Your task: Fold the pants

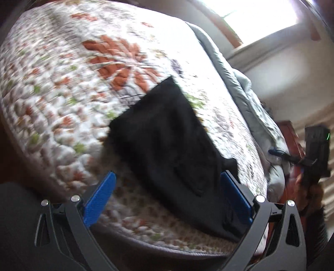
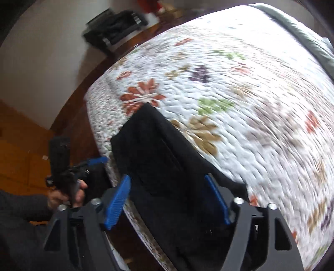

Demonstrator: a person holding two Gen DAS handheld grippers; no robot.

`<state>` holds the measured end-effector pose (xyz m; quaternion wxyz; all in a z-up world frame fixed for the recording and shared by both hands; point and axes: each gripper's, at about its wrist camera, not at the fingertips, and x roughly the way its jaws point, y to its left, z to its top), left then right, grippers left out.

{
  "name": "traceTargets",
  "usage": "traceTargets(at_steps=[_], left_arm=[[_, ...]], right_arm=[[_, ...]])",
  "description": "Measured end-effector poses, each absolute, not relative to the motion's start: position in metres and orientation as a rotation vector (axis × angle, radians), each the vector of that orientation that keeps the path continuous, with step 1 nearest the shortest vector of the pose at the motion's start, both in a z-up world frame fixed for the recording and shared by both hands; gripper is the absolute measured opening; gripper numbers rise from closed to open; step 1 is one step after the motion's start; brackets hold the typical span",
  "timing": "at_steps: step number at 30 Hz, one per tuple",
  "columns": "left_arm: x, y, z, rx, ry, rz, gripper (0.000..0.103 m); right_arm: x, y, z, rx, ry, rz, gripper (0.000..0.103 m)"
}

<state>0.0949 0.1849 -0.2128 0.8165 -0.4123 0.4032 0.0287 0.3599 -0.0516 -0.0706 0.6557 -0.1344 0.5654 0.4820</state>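
Observation:
The black pants (image 1: pixel 167 141) lie folded into a flat oblong on the floral quilt (image 1: pixel 62 83), near the bed's edge. My left gripper (image 1: pixel 167 183) is open, its blue fingers (image 1: pixel 102 193) wide apart above the near end of the pants, holding nothing. In the right wrist view the same pants (image 2: pixel 158 150) lie at the bed's corner, and my right gripper (image 2: pixel 169 187) is open over them with blue fingers (image 2: pixel 119 200) either side. The left gripper and the hand holding it also show in the right wrist view (image 2: pixel 62 166). Both views are motion-blurred.
A grey blanket (image 1: pixel 240 83) lies along the far side of the bed. A bright window (image 1: pixel 261 16) is behind it. Wooden floor (image 2: pixel 20 146) runs beside the bed, with a dark bag (image 2: pixel 117 27) near the wall. The right gripper's handle (image 1: pixel 315 154) shows at right.

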Motion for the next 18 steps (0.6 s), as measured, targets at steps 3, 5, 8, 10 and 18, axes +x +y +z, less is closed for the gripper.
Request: traceTargets(at_steps=[3, 5, 8, 10, 18], left_arm=[[0.095, 0.192, -0.224, -0.988, 0.853, 0.065, 0.099], [0.098, 0.194, -0.231, -1.023, 0.856, 0.062, 0.099], [0.105, 0.201, -0.245, -1.109, 0.867, 0.041, 0.099], [0.110, 0.207, -0.252, -1.157, 0.880, 0.053, 0.099], [0.125, 0.221, -0.262, -1.261, 0.852, 0.079, 0.098]], right_arm=[[0.371, 0.011, -0.080, -0.394, 1.362, 1.193, 0.084], [0.373, 0.046, -0.091, -0.445, 1.410, 1.255, 0.084], [0.376, 0.097, -0.116, -0.560, 1.459, 1.307, 0.084], [0.381, 0.119, -0.135, -0.599, 1.510, 1.317, 0.084], [0.397, 0.174, -0.194, -0.678, 1.650, 1.395, 0.084]])
